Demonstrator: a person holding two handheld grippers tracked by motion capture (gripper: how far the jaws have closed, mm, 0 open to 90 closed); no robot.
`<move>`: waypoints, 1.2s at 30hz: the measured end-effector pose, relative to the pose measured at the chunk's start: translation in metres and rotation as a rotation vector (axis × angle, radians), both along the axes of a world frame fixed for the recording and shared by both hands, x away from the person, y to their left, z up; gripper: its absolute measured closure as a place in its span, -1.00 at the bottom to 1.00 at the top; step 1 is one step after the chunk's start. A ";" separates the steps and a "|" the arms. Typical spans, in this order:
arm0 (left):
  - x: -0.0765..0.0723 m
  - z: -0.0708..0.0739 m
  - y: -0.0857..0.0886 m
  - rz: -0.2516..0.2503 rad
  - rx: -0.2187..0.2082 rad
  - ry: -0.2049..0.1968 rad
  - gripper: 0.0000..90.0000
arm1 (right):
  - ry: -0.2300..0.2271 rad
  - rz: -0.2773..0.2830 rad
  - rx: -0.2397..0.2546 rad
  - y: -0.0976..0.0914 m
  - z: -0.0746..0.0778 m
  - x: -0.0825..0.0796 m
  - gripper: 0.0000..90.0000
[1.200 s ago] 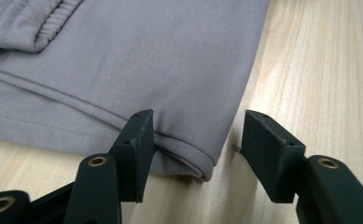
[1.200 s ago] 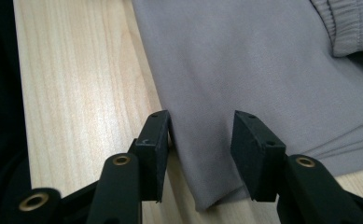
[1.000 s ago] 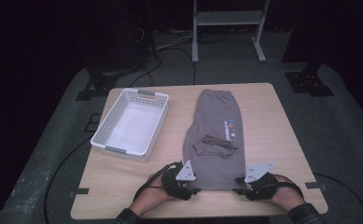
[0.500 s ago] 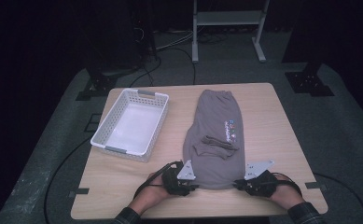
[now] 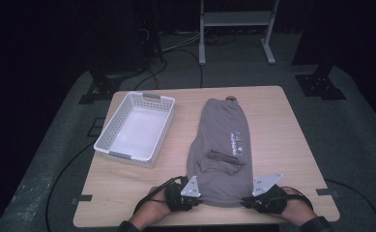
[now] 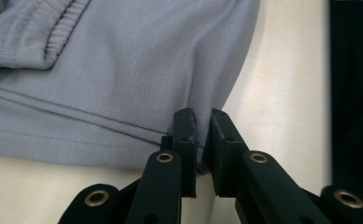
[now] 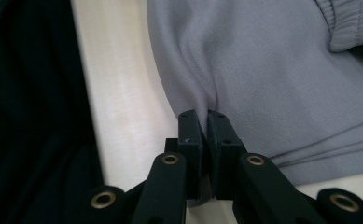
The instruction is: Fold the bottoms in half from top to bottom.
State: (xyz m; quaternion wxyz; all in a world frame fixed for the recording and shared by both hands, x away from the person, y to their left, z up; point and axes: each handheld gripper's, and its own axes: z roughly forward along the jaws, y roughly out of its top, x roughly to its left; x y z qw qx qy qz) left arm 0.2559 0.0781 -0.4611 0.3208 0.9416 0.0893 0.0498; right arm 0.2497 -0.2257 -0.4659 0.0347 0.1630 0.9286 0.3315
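The grey shirt point(image 5: 223, 154) lay folded lengthwise on the wooden table point(image 5: 282, 130), its collar end pointing away from the person and its hem at the near edge, right between the two tongs. The left gripper point(image 5: 194, 197) had clamped onto the hem's left corner; in the left gripper view its jaws pinched the cloth's edge point(image 6: 123, 84) just where the fabric met the bare table. The right gripper point(image 5: 249, 200) was likewise clenched on the right corner, and in the right gripper view a fold of cloth point(image 7: 263, 79) bunched up between its pads. A small multicoloured print point(image 5: 238, 141) sat on the shirt's chest, with a line of writing too small to read. A white plastic basket point(image 5: 113, 145) stood to the left, well apart from the shirt. Compared with a second before, both sets of jaws had just been closing onto the hem, and the left hand had slid inward toward the fabric, while the shirt itself lay much as it had.
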 end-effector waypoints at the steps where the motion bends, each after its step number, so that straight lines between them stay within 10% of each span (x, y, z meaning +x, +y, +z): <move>1: -0.004 0.000 0.001 -0.003 -0.005 0.015 0.83 | 0.004 0.008 0.001 0.001 0.000 -0.004 0.88; 11: -0.017 0.010 0.010 -0.001 -0.081 0.080 0.84 | -0.002 0.046 0.012 0.004 0.006 -0.024 0.89; 26: 0.044 0.046 0.018 0.193 -0.261 -0.030 0.84 | -0.135 -0.106 0.170 -0.007 0.045 0.027 0.89; 36: 0.092 0.019 0.002 0.339 -0.183 -0.029 0.83 | -0.129 -0.222 0.108 0.000 0.025 0.081 0.89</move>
